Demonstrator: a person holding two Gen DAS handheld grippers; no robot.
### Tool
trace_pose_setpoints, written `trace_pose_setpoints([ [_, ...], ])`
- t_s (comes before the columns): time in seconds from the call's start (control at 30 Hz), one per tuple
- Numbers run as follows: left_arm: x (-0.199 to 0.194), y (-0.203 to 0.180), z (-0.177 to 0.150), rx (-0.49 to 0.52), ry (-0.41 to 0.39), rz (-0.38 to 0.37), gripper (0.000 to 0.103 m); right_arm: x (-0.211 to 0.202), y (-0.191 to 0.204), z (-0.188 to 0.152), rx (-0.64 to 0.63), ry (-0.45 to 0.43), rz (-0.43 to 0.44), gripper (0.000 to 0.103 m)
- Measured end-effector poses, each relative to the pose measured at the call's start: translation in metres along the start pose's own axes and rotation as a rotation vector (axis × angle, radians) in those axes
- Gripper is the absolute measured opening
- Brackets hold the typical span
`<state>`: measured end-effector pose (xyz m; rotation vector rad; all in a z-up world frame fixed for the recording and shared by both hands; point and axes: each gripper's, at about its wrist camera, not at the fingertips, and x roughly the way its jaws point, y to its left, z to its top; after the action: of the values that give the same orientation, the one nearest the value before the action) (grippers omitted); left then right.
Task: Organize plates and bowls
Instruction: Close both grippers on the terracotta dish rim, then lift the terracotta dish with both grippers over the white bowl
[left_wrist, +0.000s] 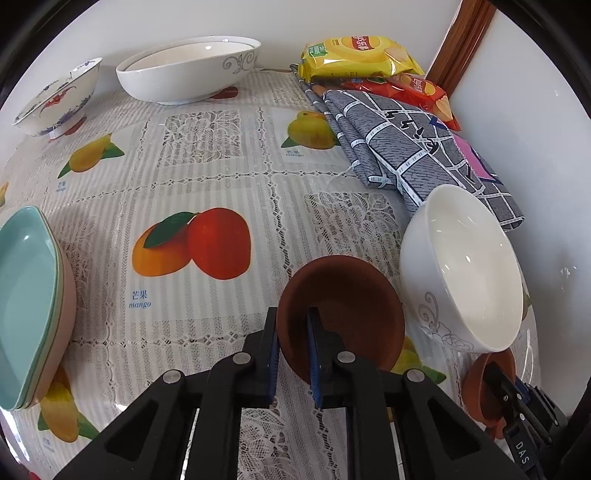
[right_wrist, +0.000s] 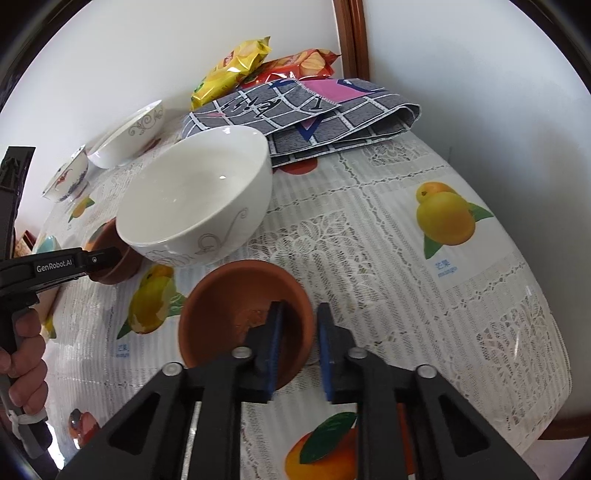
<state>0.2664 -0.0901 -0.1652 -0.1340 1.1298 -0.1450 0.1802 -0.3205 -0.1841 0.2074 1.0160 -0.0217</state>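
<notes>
My left gripper (left_wrist: 293, 354) is shut on the rim of a small brown clay saucer (left_wrist: 347, 306), one finger inside, one outside. My right gripper (right_wrist: 299, 350) straddles the rim of a second brown clay saucer (right_wrist: 236, 310), its jaws closed on the wall. That saucer and right gripper also show in the left wrist view (left_wrist: 484, 387). A white bowl (left_wrist: 469, 273) with grey scrollwork stands between the two saucers; it also shows in the right wrist view (right_wrist: 199, 199). The left gripper shows in the right wrist view (right_wrist: 96, 260).
Stacked teal and pink dishes (left_wrist: 26, 302) sit at the left edge. A large white oval bowl (left_wrist: 188, 70) and a blue-and-red painted bowl (left_wrist: 59, 99) stand at the back. A folded grey cloth (left_wrist: 402, 144) and snack bags (left_wrist: 354, 55) lie at back right by the wall.
</notes>
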Motion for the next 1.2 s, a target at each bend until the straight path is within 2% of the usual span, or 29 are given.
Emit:
trace_pose_setpoints([
  [0.13,-0.006,0.007,-0.002,-0.012,-0.002,-0.008,0.009,-0.002,0.000,0.000,0.035,-0.003,-0.001,0.011],
  [0.5,-0.033,0.029,-0.012,-0.037,-0.019,-0.017,0.009,-0.021,0.019,-0.003,-0.007,-0.044,-0.028,0.009],
  [0.8,-0.069,0.046,-0.020,-0.059,-0.073,-0.022,0.009,-0.038,0.034,-0.011,-0.005,-0.046,-0.028,0.009],
  [1.2,-0.112,0.062,-0.020,-0.064,-0.149,-0.011,0.009,-0.079,0.051,-0.001,-0.017,-0.113,-0.053,0.009],
])
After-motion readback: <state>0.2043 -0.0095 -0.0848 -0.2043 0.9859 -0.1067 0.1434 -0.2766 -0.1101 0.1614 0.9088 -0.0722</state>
